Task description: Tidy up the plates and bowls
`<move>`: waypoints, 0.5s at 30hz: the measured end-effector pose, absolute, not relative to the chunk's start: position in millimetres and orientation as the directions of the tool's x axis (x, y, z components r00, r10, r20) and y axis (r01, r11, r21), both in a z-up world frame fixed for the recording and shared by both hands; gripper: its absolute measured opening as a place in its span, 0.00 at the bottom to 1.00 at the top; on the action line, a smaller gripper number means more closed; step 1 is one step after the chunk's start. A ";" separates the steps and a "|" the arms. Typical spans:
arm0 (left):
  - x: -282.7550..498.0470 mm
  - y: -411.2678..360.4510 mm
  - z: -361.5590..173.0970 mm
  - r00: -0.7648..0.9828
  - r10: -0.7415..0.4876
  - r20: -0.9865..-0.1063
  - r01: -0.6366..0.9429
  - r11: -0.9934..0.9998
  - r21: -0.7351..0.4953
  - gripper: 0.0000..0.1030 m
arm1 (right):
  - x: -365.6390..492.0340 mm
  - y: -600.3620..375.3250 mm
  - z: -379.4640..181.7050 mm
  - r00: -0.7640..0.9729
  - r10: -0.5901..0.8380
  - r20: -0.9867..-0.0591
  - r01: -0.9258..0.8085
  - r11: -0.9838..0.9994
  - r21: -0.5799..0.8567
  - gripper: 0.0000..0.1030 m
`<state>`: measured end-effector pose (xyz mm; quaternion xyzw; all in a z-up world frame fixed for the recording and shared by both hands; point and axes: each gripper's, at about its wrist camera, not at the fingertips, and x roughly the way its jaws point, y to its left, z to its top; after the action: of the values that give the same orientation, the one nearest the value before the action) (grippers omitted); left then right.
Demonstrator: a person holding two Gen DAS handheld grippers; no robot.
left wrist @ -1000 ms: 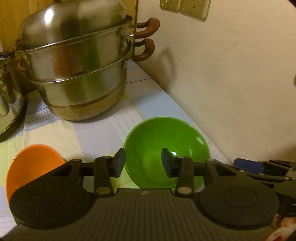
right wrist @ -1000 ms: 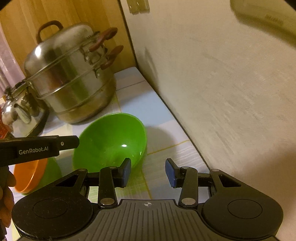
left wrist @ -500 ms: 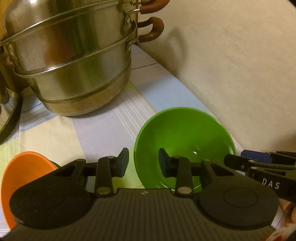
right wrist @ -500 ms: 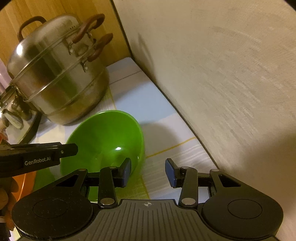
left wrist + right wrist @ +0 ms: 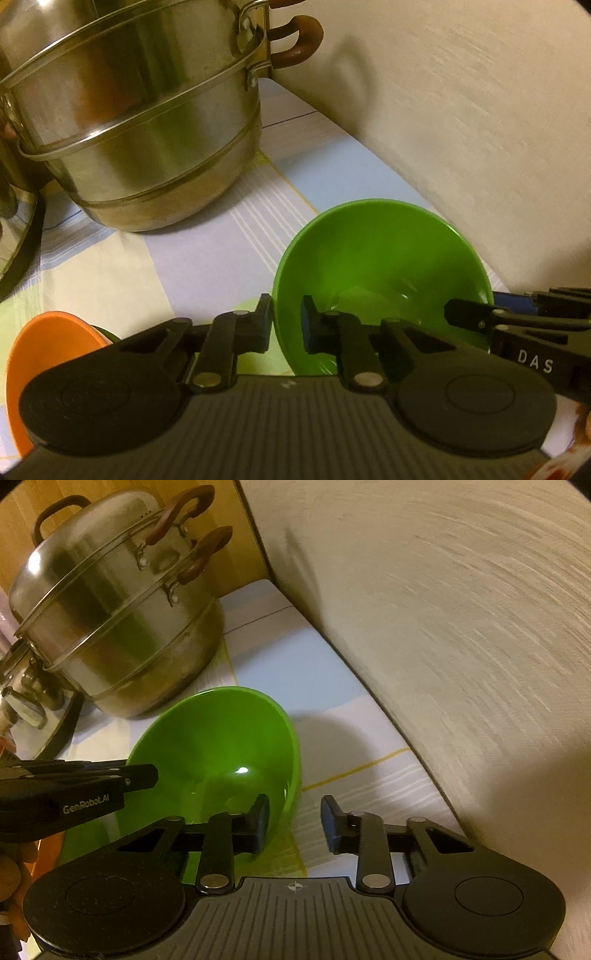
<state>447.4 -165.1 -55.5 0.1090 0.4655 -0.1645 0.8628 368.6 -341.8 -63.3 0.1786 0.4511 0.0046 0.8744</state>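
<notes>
A two-tier steel steamer pot [image 5: 140, 122] with brown handles stands at the far left of the worktop [image 5: 207, 258], which is covered in a pale striped cloth and runs along a cream wall [image 5: 461, 92] on the right. Part of a second steel vessel with a black rim [image 5: 14, 240] shows at the left edge.

The green bowl [image 5: 380, 258] sits upright on the worktop, near the wall and nearer than the pot, its opening facing up; being round, it has no long axis. It lies between the two tools, each of which straddles the rim on its own side.

Left gripper [image 5: 286, 323] — angled steeply down at the bowl's left rim. One finger stands outside the wall and the other inside, and the jaws, which have just been closing, now stand narrowly apart with the rim between them and look clamped on it.

Right gripper [image 5: 293, 821] — also pitched down, at the bowl's right rim near the wall. Its left finger [image 5: 258, 819] is inside the bowl against the wall, while its right finger [image 5: 332, 823] stands clear over the cloth. The jaws have just been closing but a visible gap remains on the outer side, so they are still apart around the rim.

An orange bowl [image 5: 48, 354] lies at the near left, tilted, with a sliver of green showing beneath it. Fingers of a person's hand [image 5: 14, 871] appear at the left edge of the right wrist view.
</notes>
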 end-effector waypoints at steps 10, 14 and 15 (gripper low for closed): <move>445.4 -164.8 -53.6 0.502 -0.186 -0.845 0.393 0.919 0.030 0.07 | 370.4 -337.4 -61.8 0.586 0.151 -0.796 0.153 0.944 0.292 0.15; 438.3 -167.9 -50.8 0.504 -0.191 -0.842 0.401 0.916 0.032 0.06 | 365.9 -341.3 -61.6 0.580 0.143 -0.802 0.161 0.945 0.285 0.14; 435.9 -168.5 -49.9 0.504 -0.195 -0.841 0.402 0.915 0.028 0.06 | 364.9 -341.8 -61.3 0.579 0.141 -0.803 0.163 0.945 0.283 0.13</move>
<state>435.9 -168.5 -49.9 0.1108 0.4667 -0.1736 0.8601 364.9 -341.8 -61.3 0.1657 0.4589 -0.0063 0.8729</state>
